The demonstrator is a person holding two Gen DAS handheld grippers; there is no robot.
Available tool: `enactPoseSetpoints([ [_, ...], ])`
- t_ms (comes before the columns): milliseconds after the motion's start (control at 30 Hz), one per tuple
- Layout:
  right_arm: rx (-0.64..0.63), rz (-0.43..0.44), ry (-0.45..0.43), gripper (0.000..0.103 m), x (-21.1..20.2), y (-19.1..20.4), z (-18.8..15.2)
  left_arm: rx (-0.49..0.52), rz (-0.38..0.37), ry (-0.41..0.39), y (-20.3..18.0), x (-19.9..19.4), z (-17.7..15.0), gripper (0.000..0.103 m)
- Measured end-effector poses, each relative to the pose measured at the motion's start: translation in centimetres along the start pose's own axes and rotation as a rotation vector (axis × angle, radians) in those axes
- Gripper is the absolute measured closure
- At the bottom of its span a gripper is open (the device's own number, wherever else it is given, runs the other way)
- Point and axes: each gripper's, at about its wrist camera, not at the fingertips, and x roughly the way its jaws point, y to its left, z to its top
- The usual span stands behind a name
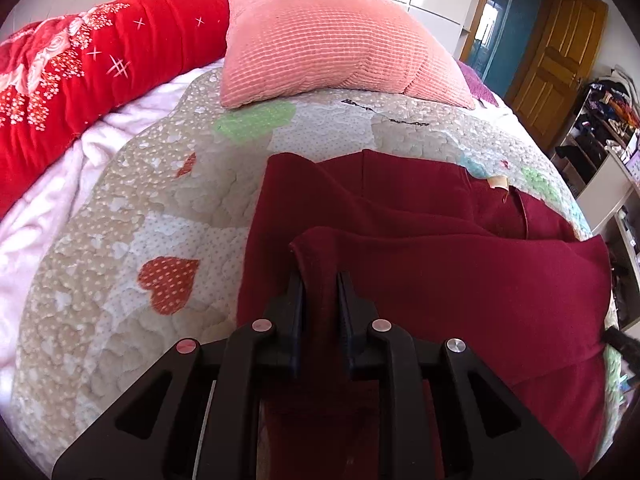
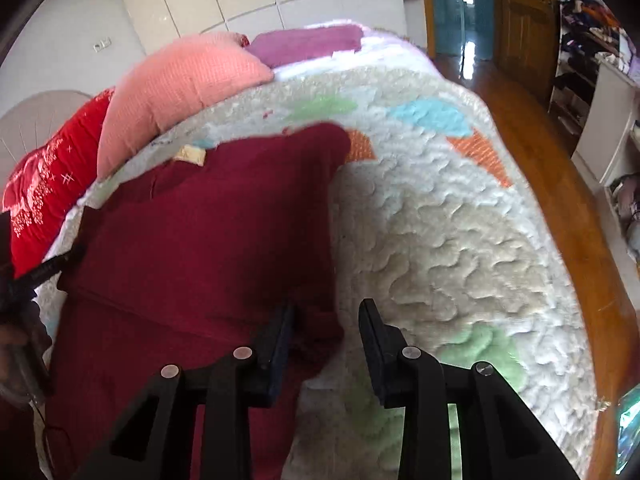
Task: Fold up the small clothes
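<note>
On the quilt (image 1: pixel 120 208), the left claw (image 1: pixel 320 280) pinches the maroon garment (image 1: pixel 460 272); the right claw (image 2: pixel 326 312) gapes at its edge.

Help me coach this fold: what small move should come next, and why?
Probably shut the right gripper on the dark red garment's near edge: its jaws stand open astride that edge on the quilt, while the left gripper already pinches a raised fold, so both sides could lift together.

I saw a matt maroon cloth garment (image 1: pixel 460 280) on a puckered quilted bedspread (image 2: pixel 440 248), a ribbed pink cushion (image 1: pixel 328 40), glossy wooden floor (image 2: pixel 532 152), and matt black plastic hand-held grippers (image 1: pixel 320 280).
</note>
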Motion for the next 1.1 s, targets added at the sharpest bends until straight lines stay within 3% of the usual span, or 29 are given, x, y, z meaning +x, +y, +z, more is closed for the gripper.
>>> enactPoseSetpoints([
  [100, -0.011, 0.015, -0.053, 0.071, -2.1, 0.7, 0.2, 0.008, 0.022, -0.021, 0.1, -1.2, -0.5, 0.083],
  [200, -0.015, 0.068, -0.088, 0.071, -2.2, 2.2, 1.0, 0.023, 0.051, -0.031, 0.0, -1.6, -1.3, 0.072],
  [367, -0.074, 0.103, -0.116, 0.071, -0.5, 4.8, 2.8, 0.050, 0.086, -0.044, -0.5, -1.6, -1.8, 0.072],
  [500, -0.094, 0.052, -0.061, 0.071, 2.6, 4.9, 4.3, 0.049, 0.083, -0.034, -0.6, -0.9, -1.5, 0.059],
  [633, -0.058, 0.005, 0.014, 0.071, 5.6, 3.3, 4.5, 0.052, 0.090, -0.024, -0.5, 0.0, -1.5, 0.054],
  [900, -0.067, 0.054, -0.033, 0.071, 1.3, 4.2, 2.3, 0.046, 0.086, -0.020, -0.3, 0.1, -1.7, 0.052],
  [1033, -0.111, 0.010, 0.022, 0.071, 2.3, 4.0, 0.6, 0.044, 0.096, -0.017, -0.5, 0.2, -1.8, 0.051],
  [1100, -0.116, 0.010, 0.000, 0.071, 2.4, 3.9, 0.3, 0.043, 0.097, -0.014, -0.5, 0.2, -1.9, 0.049],
])
